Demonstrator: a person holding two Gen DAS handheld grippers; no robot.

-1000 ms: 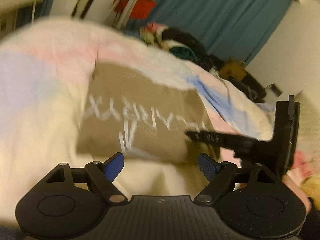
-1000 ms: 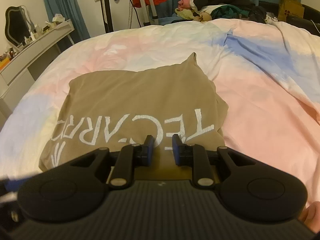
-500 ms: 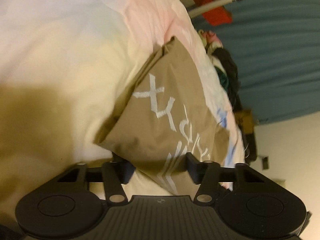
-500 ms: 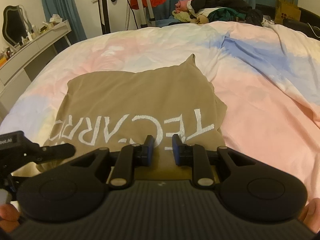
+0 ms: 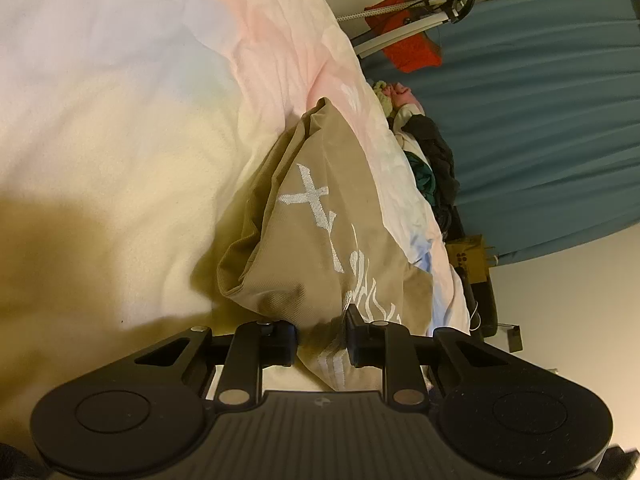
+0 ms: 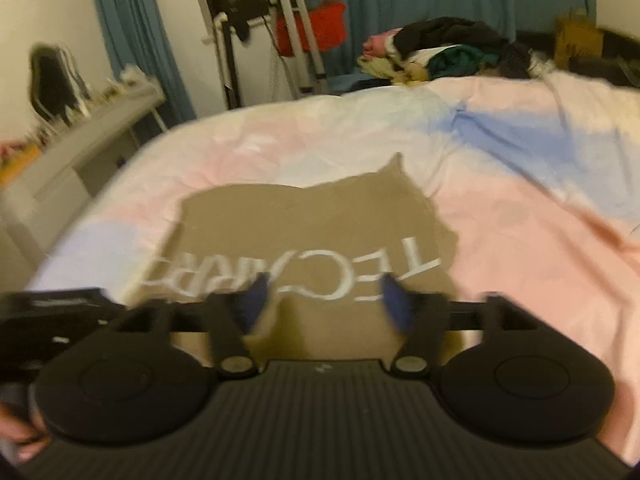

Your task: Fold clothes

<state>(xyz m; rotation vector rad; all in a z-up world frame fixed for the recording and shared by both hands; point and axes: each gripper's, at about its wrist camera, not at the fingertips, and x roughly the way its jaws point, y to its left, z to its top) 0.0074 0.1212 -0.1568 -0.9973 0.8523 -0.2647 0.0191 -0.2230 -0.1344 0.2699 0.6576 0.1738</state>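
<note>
The left tool [image 5: 322, 338] has just been closing and now pinches the near corner of the tan T-shirt [image 5: 320, 240], a fold of cloth bunched between its fingers. The right tool [image 6: 320, 304] has just been opening; its blue-padded fingers [image 6: 394, 306] stand wide apart over the shirt's near edge, gripping nothing. The folded shirt lies flat, white lettering up, on the pastel bed cover [image 6: 520, 200]. Beyond the bed sit a clothes pile [image 6: 436, 54] and a teal curtain [image 5: 540, 100].

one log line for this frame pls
left gripper: closing on shirt edge | right gripper: just opened, off shirt | shirt: on bed
</note>
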